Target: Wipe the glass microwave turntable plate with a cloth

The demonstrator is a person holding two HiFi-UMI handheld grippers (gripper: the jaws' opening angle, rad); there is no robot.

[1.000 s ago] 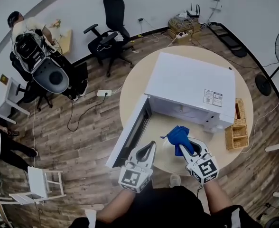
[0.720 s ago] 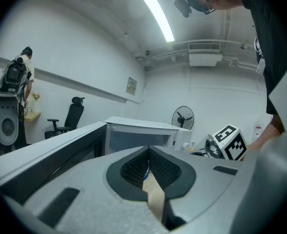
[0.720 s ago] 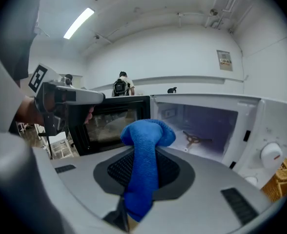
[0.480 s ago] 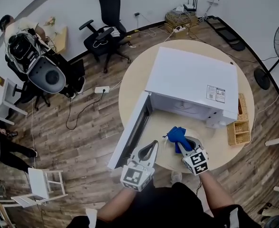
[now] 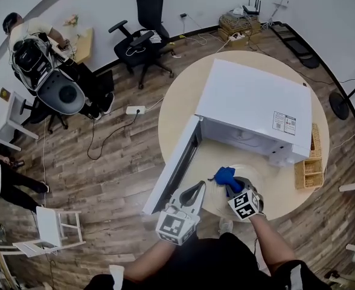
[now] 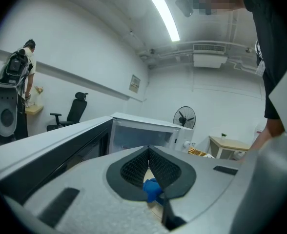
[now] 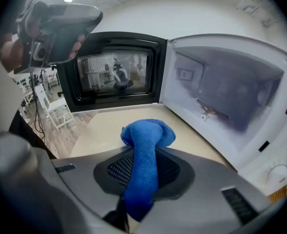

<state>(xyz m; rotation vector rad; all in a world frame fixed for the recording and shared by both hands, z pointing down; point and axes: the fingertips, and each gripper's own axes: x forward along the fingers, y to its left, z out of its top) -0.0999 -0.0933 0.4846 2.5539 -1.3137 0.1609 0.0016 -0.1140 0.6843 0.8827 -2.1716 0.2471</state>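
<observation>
The glass turntable plate (image 5: 257, 175) lies on the round table (image 5: 177, 110) in front of the open microwave (image 5: 256, 104). My right gripper (image 5: 232, 185) hangs over the plate's left part, shut on a blue cloth (image 5: 224, 176) that bunches out past its tips. In the right gripper view the cloth (image 7: 146, 138) runs up between the fingers of the right gripper (image 7: 143, 156), and the plate is hidden beneath. My left gripper (image 5: 198, 186) is shut and empty at the table's front edge, left of the plate. Between the pads of the left gripper (image 6: 149, 149), the cloth (image 6: 152, 189) shows.
The microwave door (image 5: 174, 168) swings out left over the table edge, with its dark window (image 7: 115, 77) and the bare cavity (image 7: 226, 91) ahead. A wicker basket (image 5: 307, 168) sits right of the microwave. An office chair (image 5: 142, 38) and a person (image 5: 29, 35) stand farther off.
My right gripper has shifted a little left and tipped more steeply down with the cloth over the plate. The left gripper has hardly moved. The head view has swung slightly.
</observation>
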